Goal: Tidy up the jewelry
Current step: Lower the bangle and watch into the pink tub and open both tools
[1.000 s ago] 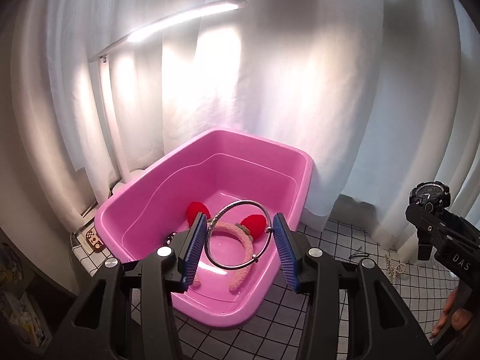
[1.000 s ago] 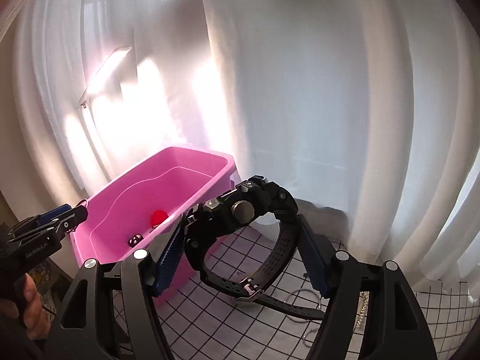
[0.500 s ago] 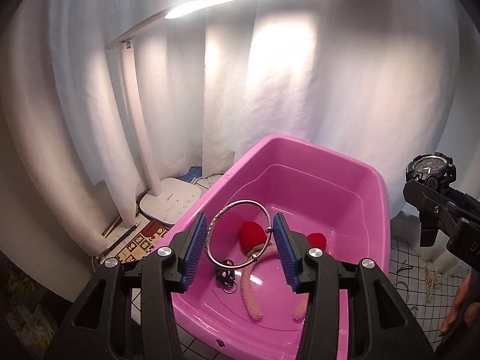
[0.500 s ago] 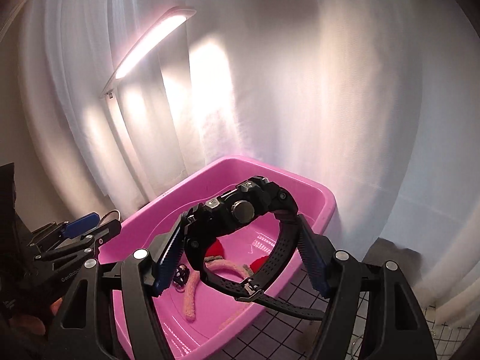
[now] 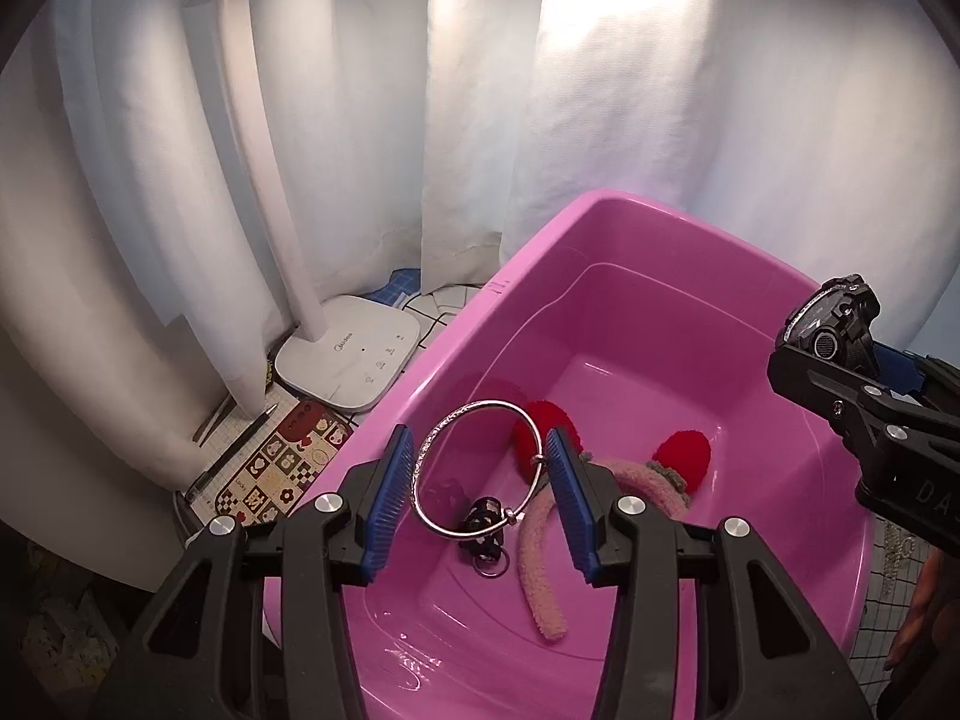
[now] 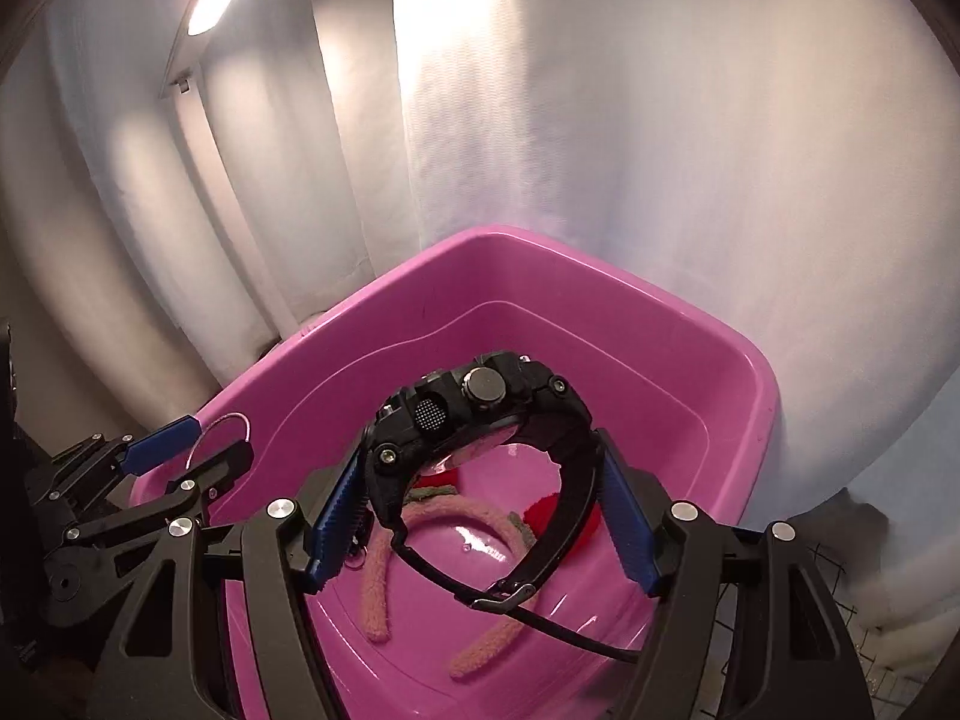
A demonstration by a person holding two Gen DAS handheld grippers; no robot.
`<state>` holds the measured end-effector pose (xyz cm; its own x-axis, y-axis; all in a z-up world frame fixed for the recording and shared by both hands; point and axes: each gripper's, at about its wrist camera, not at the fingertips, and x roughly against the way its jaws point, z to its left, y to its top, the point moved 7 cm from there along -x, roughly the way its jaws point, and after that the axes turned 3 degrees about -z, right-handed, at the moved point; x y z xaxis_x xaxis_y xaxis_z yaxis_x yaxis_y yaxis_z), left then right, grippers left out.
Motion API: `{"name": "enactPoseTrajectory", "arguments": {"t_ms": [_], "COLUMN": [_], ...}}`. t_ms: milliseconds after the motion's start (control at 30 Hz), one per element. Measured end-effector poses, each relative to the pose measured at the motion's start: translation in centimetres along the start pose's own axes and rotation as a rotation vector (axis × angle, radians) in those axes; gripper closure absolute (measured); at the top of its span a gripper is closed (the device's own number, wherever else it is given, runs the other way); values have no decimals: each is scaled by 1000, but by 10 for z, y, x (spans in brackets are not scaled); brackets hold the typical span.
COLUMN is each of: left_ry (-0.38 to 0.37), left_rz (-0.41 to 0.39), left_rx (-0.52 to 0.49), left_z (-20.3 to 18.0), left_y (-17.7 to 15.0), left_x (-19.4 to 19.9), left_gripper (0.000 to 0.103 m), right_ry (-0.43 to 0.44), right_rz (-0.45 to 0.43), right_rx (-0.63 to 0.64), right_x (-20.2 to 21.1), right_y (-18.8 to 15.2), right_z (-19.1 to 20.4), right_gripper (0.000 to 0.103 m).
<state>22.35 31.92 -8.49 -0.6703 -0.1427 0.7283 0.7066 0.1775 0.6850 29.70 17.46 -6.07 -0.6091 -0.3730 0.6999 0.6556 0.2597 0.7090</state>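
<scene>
My left gripper (image 5: 480,498) is shut on a silver bangle (image 5: 444,456) and holds it over the near-left part of the pink tub (image 5: 600,228). My right gripper (image 6: 480,516) is shut on a black watch (image 6: 480,414) and holds it above the tub (image 6: 762,396). In the tub lie a pink fuzzy headband with red pompoms (image 5: 540,576) and a small dark trinket (image 5: 483,528). The right gripper with the watch (image 5: 831,324) shows at the right of the left wrist view. The left gripper (image 6: 180,450) shows at the left of the right wrist view.
A white desk lamp base (image 5: 348,360) stands left of the tub, with its arm rising along the white curtain (image 5: 660,120). A patterned card (image 5: 282,468) and a pen (image 5: 234,450) lie by it. A chain (image 5: 900,546) lies on the checked cloth at the right.
Both grippers have moved forward and lower over the tub, each still holding its item. The tub now fills more of both views.
</scene>
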Motion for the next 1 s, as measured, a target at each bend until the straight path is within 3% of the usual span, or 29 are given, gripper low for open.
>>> {"name": "enactPoseTrajectory", "arguments": {"t_ms": [533,600,700,1000], "left_ry": [29,15,12,32], "left_rz": [151,156,159,166], "left_rx": [-23,-35,-50,-44], "left_z": [-2,-5,-10,-12], "left_y": [-12,-13,-14,-16], "left_x": [-32,-32,-29,-25], "left_gripper": [55,40,30,19], "right_ry": [-58,-69,-95,-104], "right_rz": [248,243,235,224], "right_rx": [-18,-13,4,-23], "right_x": [-54,-53,-50,-46], "right_y": [-27,-26,-24,-19], "right_z": [-13,-15,-17,-28], "right_gripper": [34,34,34,34]}}
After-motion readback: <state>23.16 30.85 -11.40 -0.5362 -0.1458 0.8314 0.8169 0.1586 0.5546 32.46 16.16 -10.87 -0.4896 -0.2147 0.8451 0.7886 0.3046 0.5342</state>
